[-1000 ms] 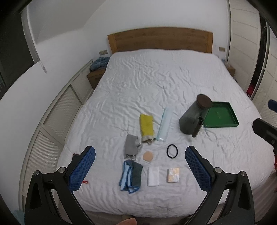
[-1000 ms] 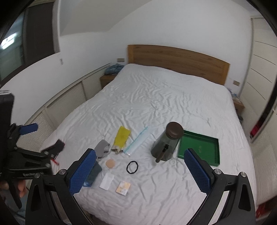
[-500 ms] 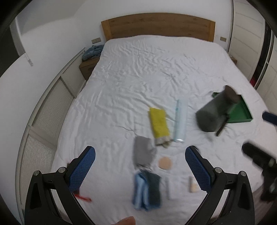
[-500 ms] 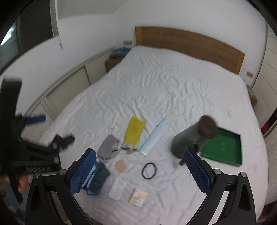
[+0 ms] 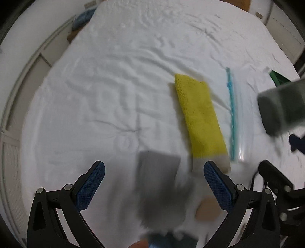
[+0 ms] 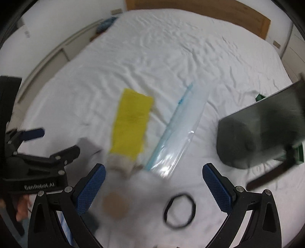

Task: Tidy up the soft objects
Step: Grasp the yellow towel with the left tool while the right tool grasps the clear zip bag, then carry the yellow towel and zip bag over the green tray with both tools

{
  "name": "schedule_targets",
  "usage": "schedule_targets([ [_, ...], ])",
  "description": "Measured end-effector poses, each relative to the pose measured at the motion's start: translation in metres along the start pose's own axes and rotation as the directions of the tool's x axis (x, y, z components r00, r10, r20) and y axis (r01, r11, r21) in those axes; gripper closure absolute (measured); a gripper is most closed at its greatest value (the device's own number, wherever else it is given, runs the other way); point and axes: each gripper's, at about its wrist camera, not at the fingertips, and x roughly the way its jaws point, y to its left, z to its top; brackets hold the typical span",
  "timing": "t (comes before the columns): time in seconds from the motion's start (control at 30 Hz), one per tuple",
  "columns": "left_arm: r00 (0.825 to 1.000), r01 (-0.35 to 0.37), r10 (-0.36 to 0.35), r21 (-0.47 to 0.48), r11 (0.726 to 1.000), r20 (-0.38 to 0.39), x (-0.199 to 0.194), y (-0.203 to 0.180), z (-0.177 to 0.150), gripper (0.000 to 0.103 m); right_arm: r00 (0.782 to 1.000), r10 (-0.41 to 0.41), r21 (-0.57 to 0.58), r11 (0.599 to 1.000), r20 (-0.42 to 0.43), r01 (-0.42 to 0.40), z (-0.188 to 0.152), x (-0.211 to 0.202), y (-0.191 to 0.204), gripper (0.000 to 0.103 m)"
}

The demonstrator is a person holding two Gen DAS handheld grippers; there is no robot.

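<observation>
Soft items lie on a white bed. A yellow cloth [image 5: 200, 118] [image 6: 133, 124] lies flat, with a clear zip bag [image 5: 233, 114] [image 6: 181, 131] to its right. A grey cloth [image 5: 160, 183] lies blurred between the fingers of my left gripper [image 5: 154, 185], which is open and empty just above it. A tan round pad [image 5: 207, 209] [image 6: 114, 207] and a black hair band [image 6: 180, 210] lie near my right gripper [image 6: 154, 187], which is open and empty above the bed. A folded blue cloth [image 5: 167, 242] shows at the bottom edge.
A dark grey jar [image 5: 282, 108] [image 6: 263, 129] lies tilted at the right, in front of a green tray [image 5: 278, 76] [image 6: 297, 152]. The wooden headboard [image 6: 200, 7] is at the far end. A wall and low panels [image 5: 22, 76] run along the left.
Both grippers have moved down and forward toward the bed. The objects now look much larger and blurred. Both grippers stay open.
</observation>
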Motion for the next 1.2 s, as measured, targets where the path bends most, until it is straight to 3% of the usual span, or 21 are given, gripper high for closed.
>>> schedule_targets([
  [0.17,1.0,-0.01,0.01,0.004,1.0,0.018,0.025,-0.013,0.032,0.005,1.0,-0.024,0.072,0.997,0.006,0.023,0.031,0.066,-0.022,0.0],
  [0.37,1.0,-0.005,0.005,0.022,1.0,0.011,0.044,-0.03,0.064,0.005,1.0,-0.009,0.102,0.995,-0.022,0.012,0.041,0.118,-0.045,0.0],
  [0.5,0.999,0.012,-0.011,0.047,0.999,-0.034,0.059,-0.049,0.077,0.005,0.999,0.023,0.074,0.997,-0.048,-0.019,0.039,0.147,-0.046,0.0],
  [0.67,0.988,-0.045,0.059,0.096,0.994,-0.139,0.094,-0.072,0.083,0.005,0.997,0.024,0.056,0.998,-0.076,-0.019,0.036,0.184,-0.045,0.0],
  [0.83,0.98,-0.022,0.027,0.027,0.999,-0.199,0.116,-0.066,0.081,0.006,0.994,0.038,0.049,0.998,-0.101,-0.033,0.025,0.214,-0.048,0.006],
  [0.9,0.98,-0.022,0.026,0.027,0.999,-0.198,0.119,-0.065,0.081,0.016,0.995,0.014,0.02,1.0,-0.096,-0.013,0.021,0.223,-0.046,0.02],
  [0.93,0.98,-0.011,0.016,0.026,1.0,-0.198,0.119,-0.065,0.081,0.028,0.996,0.014,0.015,1.0,-0.089,-0.013,0.018,0.227,-0.048,0.023],
  [0.97,0.981,0.0,0.005,0.029,1.0,-0.195,0.118,-0.065,0.082,0.038,0.996,0.013,0.014,1.0,-0.083,-0.012,0.016,0.229,-0.048,0.034],
  [1.0,0.982,0.004,0.003,0.037,0.999,-0.189,0.116,-0.067,0.083,0.061,0.997,0.014,0.016,1.0,-0.072,-0.012,0.014,0.231,-0.051,0.051],
  [1.03,0.984,-0.001,0.011,0.057,0.998,-0.178,0.113,-0.07,0.085,0.08,0.997,0.017,0.016,1.0,-0.07,-0.016,0.012,0.23,-0.051,0.058],
  [1.1,0.987,-0.027,0.04,0.089,0.996,-0.154,0.107,-0.074,0.086,0.088,0.998,0.026,0.013,1.0,-0.052,-0.025,0.01,0.235,-0.055,0.086],
  [1.2,0.993,-0.042,0.052,0.09,0.995,-0.11,0.095,-0.073,0.085,0.091,0.999,0.015,-0.012,1.0,-0.03,-0.015,0.006,0.241,-0.052,0.097],
])
